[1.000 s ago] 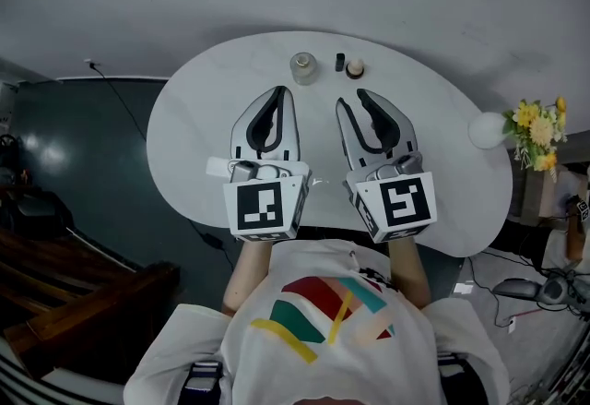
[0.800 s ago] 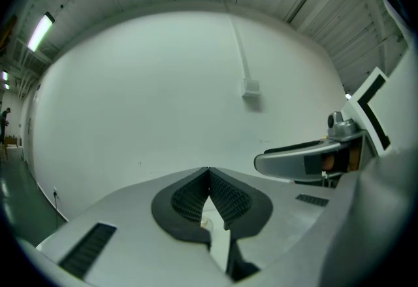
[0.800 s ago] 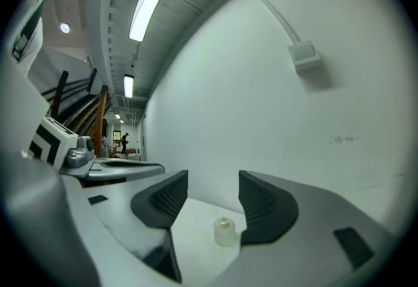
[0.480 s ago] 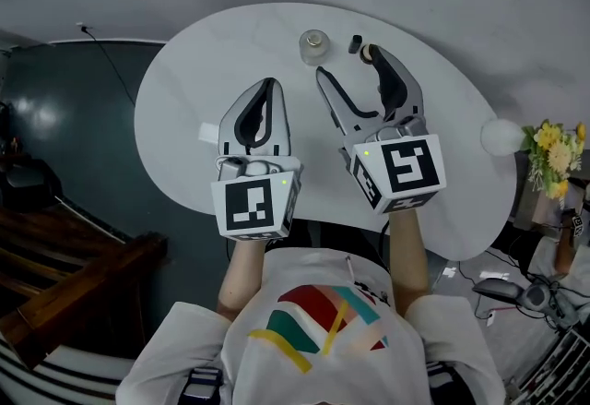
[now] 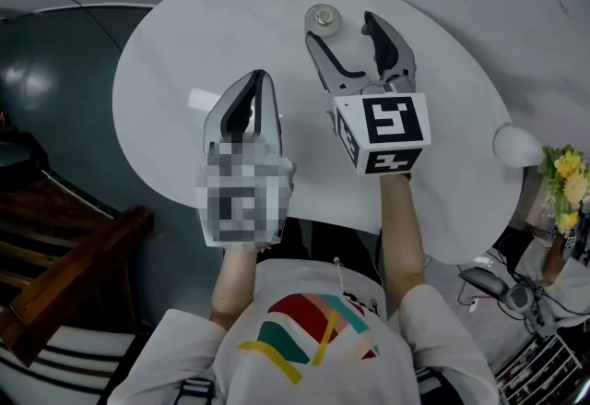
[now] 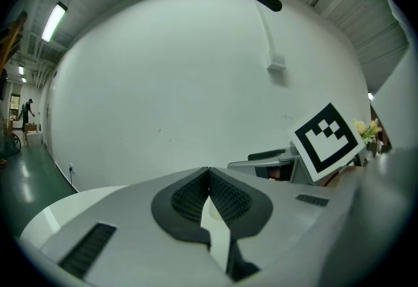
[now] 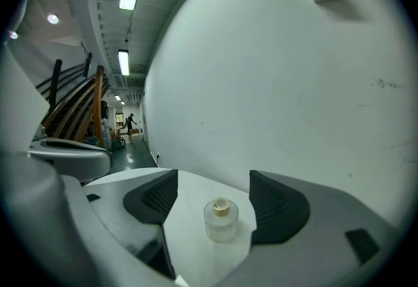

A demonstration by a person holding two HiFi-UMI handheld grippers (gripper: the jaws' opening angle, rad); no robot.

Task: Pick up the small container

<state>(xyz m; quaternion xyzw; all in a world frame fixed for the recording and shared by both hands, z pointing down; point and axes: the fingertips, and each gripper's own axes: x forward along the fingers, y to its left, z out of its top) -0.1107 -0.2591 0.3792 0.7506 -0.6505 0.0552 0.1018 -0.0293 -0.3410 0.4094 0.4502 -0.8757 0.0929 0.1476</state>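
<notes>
The small container [image 5: 323,20], a frosted jar with a gold cap, stands upright near the far edge of the white table [image 5: 184,34]. My right gripper [image 5: 342,30] is open; its jaws have just been opening. In the right gripper view the container [image 7: 221,219] sits in the gap of the right gripper [image 7: 212,193], a little ahead of the pads [image 7: 157,197], untouched. My left gripper [image 5: 258,80] hovers over the table's middle, shut and empty. In the left gripper view, the left gripper [image 6: 209,173] has its jaws pressed together.
A white card [image 5: 203,100] lies on the table left of the left gripper. A white globe [image 5: 516,145] and yellow flowers [image 5: 565,186] stand past the table's right edge. Dark wooden steps [image 5: 55,256] are at lower left. A white wall rises behind the table.
Both grippers moved forward across the table. The right gripper's jaws spread from nearly shut to wide and came up around the container. The left stayed shut.
</notes>
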